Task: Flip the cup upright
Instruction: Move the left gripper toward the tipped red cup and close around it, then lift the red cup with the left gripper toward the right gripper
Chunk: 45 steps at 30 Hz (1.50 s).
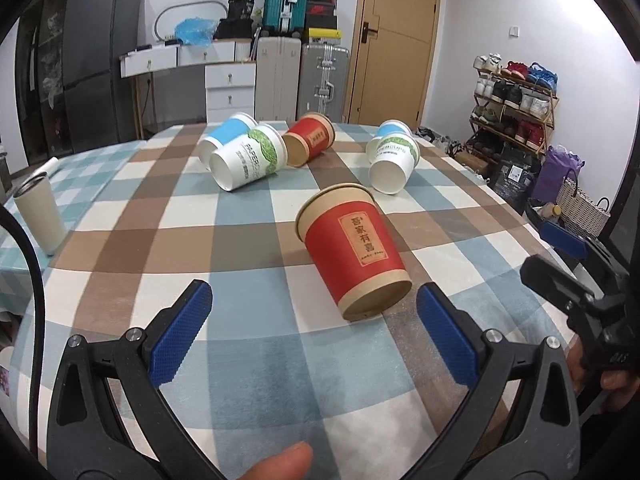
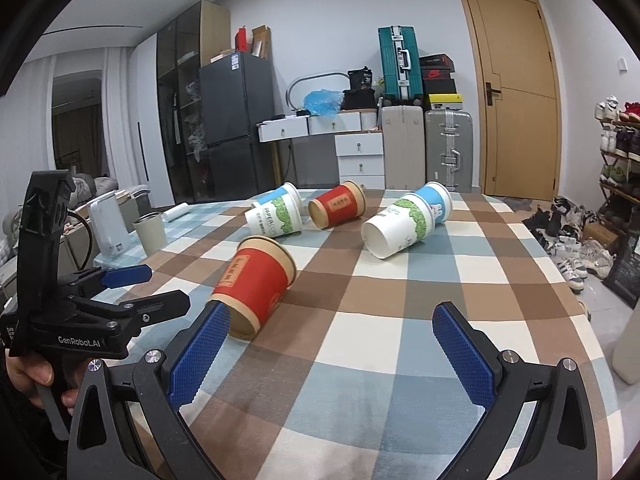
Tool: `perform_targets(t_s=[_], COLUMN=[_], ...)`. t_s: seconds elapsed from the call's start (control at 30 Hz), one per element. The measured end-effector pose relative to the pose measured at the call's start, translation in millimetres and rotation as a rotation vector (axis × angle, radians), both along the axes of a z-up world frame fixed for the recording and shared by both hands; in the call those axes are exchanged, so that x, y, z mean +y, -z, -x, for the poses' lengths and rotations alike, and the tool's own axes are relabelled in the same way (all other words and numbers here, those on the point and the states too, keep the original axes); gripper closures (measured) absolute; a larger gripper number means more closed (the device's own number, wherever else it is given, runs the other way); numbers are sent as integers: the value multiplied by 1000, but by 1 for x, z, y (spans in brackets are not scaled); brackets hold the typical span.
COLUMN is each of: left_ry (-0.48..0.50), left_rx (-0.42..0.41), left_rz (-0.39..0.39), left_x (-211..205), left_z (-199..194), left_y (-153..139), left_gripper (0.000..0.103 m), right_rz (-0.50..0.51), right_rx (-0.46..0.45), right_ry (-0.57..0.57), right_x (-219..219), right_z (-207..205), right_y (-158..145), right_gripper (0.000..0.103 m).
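Note:
Several paper cups lie on their sides on a checked tablecloth (image 1: 240, 240). The nearest is a red cup (image 1: 354, 248) with its base toward me; it also shows in the right wrist view (image 2: 254, 284). My left gripper (image 1: 314, 334) is open and empty, its blue fingers just short of the red cup's base. My right gripper (image 2: 330, 352) is open and empty, its left finger next to that cup's base. Farther back lie a second red cup (image 1: 310, 140), two green-and-white cups (image 1: 250, 160) (image 1: 392, 162) and two blue cups (image 1: 230, 132) (image 1: 394, 128).
A grey tumbler (image 1: 40, 216) stands upright at the table's left edge. The right gripper's body (image 1: 580, 300) shows at the right of the left wrist view. Suitcases, drawers, a fridge (image 2: 236, 128) and a shoe rack (image 1: 512, 104) stand beyond the table.

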<state>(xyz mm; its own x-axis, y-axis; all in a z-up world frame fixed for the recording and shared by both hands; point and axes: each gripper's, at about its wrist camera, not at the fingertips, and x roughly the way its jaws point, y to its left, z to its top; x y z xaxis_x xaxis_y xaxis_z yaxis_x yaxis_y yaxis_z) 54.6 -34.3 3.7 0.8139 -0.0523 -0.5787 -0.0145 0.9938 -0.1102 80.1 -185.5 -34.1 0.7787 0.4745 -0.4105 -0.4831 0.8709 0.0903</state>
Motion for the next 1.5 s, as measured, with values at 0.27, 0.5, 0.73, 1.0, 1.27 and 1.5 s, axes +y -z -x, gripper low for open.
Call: perform_targets(t_s=[0.27,0.5,0.73,1.0,1.27,1.5], left_ry=[4,15,20,5,-18,-27], left_rx=[55,105,148,143,97,68], left_rz=[35,50,62,73,69,65], left_x=[-17,-28,-32,-28,-20,-9], left_z=[-37,-62,-71,-64,-42,-11], left_y=[4,10,16,14,-3,-13], left_gripper=[7,17,39,44,44,44], right_rz=[-19,-22,-23,-25,-18,-9], right_rx=[32,40,39,40,41,32], right_ry=[20,22,23,23,19,6], right_x=[-5,-5,-5,-5,-3,-2], right_z=[-6,-8,-8,-9,-9,-6], right_y=[2,3,4,4,6,6], right_gripper=[0,0,0,0,0,0])
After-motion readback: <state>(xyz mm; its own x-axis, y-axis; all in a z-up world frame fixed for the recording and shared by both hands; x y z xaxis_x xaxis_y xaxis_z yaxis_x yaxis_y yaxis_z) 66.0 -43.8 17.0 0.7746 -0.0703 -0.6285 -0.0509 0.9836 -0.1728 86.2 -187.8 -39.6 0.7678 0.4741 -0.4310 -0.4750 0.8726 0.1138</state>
